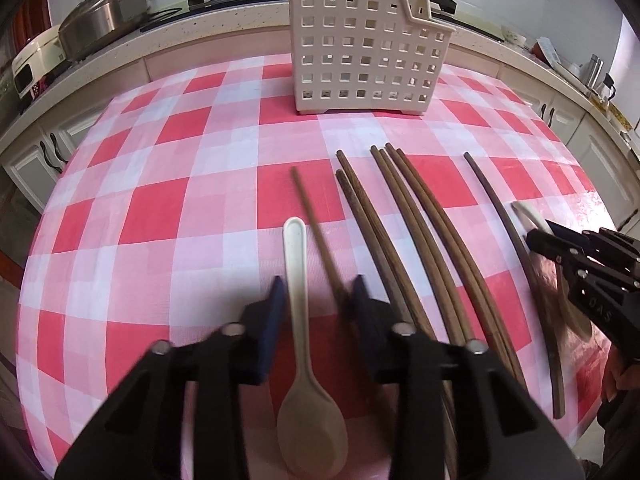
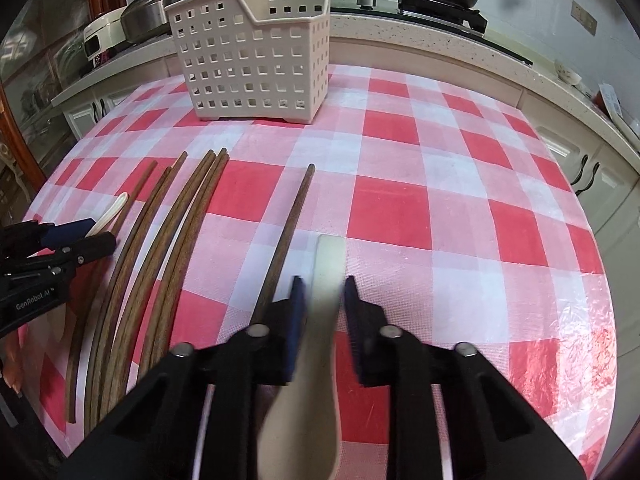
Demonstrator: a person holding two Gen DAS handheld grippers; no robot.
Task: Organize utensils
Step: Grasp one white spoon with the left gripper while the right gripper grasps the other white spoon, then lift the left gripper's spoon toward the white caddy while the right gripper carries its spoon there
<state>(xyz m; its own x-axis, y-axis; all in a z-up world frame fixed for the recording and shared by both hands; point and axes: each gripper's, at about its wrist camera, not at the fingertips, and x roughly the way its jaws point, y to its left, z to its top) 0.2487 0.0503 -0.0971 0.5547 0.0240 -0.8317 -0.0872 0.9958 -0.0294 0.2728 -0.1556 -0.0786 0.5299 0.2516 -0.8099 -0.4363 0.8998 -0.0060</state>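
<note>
My left gripper (image 1: 318, 292) and right gripper (image 2: 323, 296) both hang spread, each straddling a pale spoon's handle (image 1: 298, 280) (image 2: 330, 276) on the checked cloth. I judge the left jaw could pinch the touching chopstick (image 1: 320, 236) too; the basket (image 1: 360, 40) stands well beyond.

We could not see the bowl of the right spoon (image 2: 316, 380) well; it was blurry and cut off at the bottom edge. The left gripper (image 1: 318, 296) hid part of a chopstick (image 1: 316, 224). The inside of the white basket (image 1: 360, 40) was hidden too.
</note>
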